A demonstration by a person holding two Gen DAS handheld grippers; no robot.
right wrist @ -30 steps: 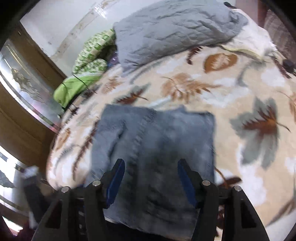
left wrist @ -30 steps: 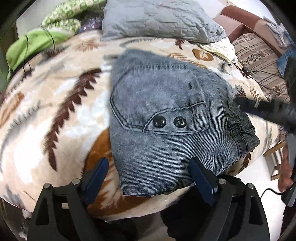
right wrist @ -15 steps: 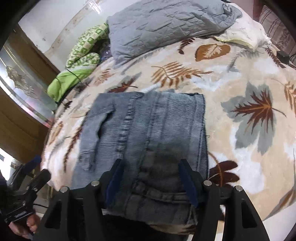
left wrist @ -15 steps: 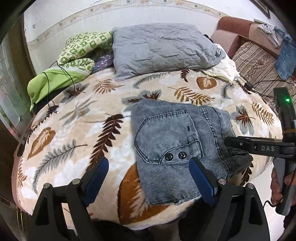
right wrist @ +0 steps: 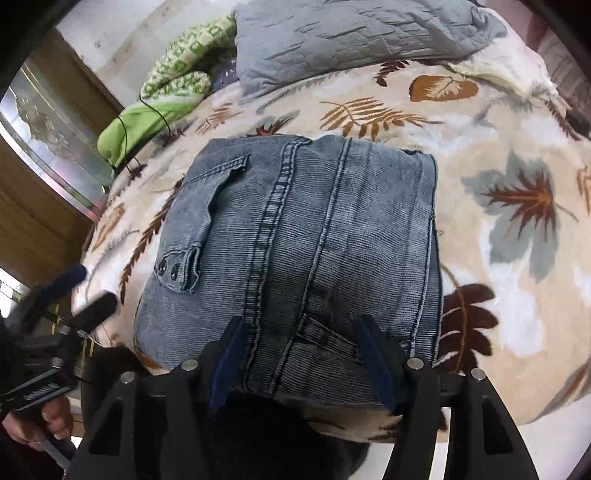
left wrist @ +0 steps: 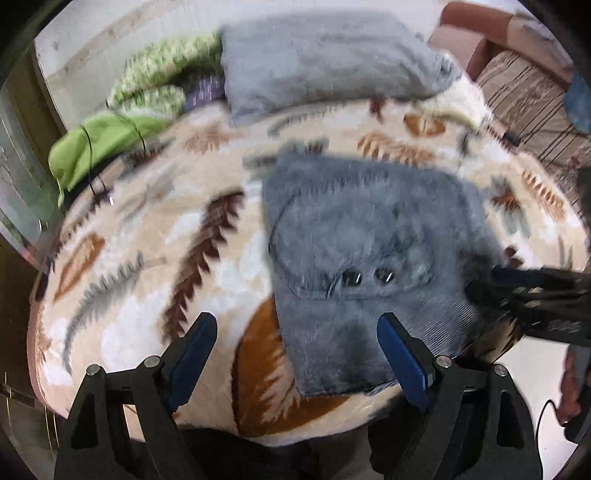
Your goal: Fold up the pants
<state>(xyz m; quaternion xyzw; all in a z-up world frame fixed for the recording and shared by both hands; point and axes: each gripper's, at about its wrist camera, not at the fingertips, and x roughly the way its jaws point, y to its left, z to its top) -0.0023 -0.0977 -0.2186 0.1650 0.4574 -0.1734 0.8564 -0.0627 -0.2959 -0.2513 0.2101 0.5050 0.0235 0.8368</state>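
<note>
Both grippers over folded jeans (right wrist: 295,240) — left gripper (left wrist: 297,338) jaws wide, empty; right gripper (right wrist: 301,339) jaws just opening, straddling waistband, no grip.

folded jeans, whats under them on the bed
The folded jeans lie flat on the leaf-print blanket, which shows all round them. Whatever sits directly beneath the denim is covered, so nothing more can be told.

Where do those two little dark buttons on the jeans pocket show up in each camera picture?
Left wrist view: the buttons sit just right of centre, on the folded jeans.
Right wrist view: the buttons sit left of centre, near the jeans' left edge.
Shared landmark: the grey pillow along the top.
</note>
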